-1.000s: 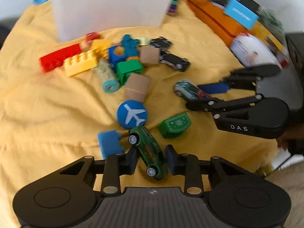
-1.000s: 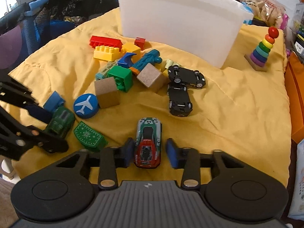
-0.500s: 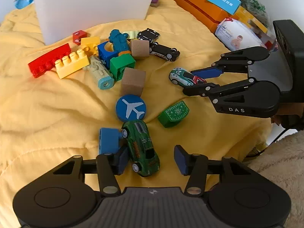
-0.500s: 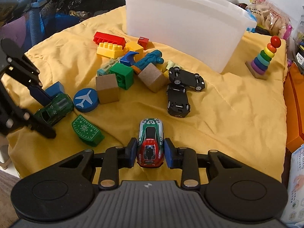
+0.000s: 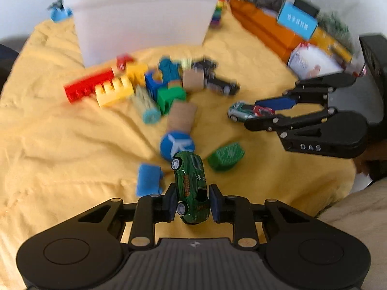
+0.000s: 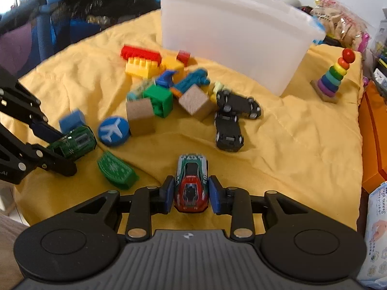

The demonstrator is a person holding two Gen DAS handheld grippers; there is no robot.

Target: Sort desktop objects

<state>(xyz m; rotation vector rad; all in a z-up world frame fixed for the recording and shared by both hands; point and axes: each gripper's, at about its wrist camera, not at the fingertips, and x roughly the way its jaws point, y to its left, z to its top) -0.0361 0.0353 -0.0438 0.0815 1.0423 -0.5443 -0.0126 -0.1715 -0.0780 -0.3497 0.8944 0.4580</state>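
Green car (image 5: 191,188) lifted off yellow cloth (image 5: 60,145) since earlier, left gripper (image 5: 191,204) closing on it, right gripper (image 6: 191,194) clamping red car (image 6: 191,188), white bin (image 6: 232,48) contents hidden.

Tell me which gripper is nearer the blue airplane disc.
Left. The left gripper, closing on the green car, sits just below the blue airplane disc. The right gripper, holding the red car, sits farther off.

I see a yellow blanket (image 6: 290,145) bearing everything. Ahead of the right jaws: two black cars (image 6: 229,120), wooden cubes (image 6: 140,117), a white bin (image 6: 232,38) beyond them. Left of those jaws: a green block (image 6: 117,170), a blue aeroplane disc (image 6: 113,128).
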